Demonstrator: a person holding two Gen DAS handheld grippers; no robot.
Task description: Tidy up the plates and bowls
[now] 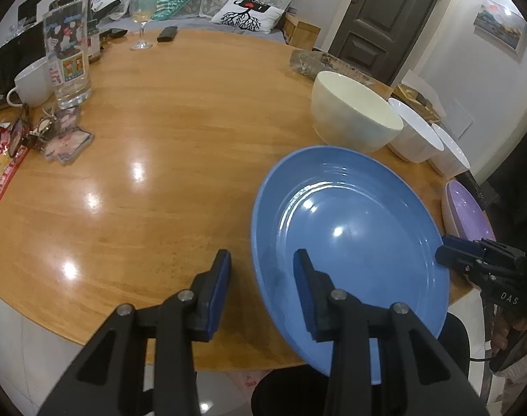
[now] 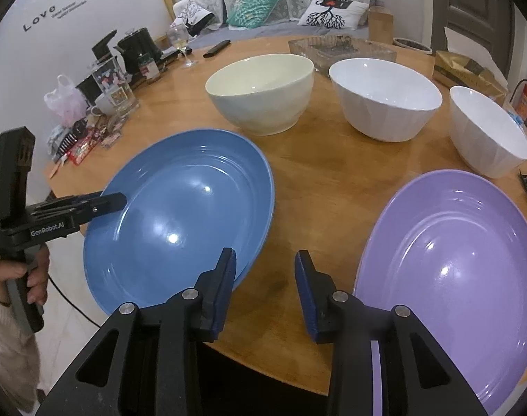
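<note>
the blue plate (image 2: 180, 215) lies near the front edge of the round wooden desk (image 1: 166, 145), overhanging it a little. the lilac plate (image 2: 450, 270) lies to its right, apart from it with bare wood between. behind them stand three bowls in a row: a cream bowl (image 2: 263, 93) just behind the blue plate, a white bowl (image 2: 385, 100) in the middle, and a second white bowl (image 2: 489, 131) at the right, behind the lilac plate.

the left gripper (image 1: 261, 260) straddles the blue plate's left rim, one finger over the desk, the other over the plate; its fingers are released, pressing nothing. the right gripper (image 2: 265, 260) hangs over the strip of desk between the two plates, its left finger just over the blue plate's rim, its fingers also released and empty.

a tall glass (image 1: 67, 55), a white mug (image 1: 31, 83) and a wine glass (image 1: 144, 17) stand at the desk's far left.
</note>
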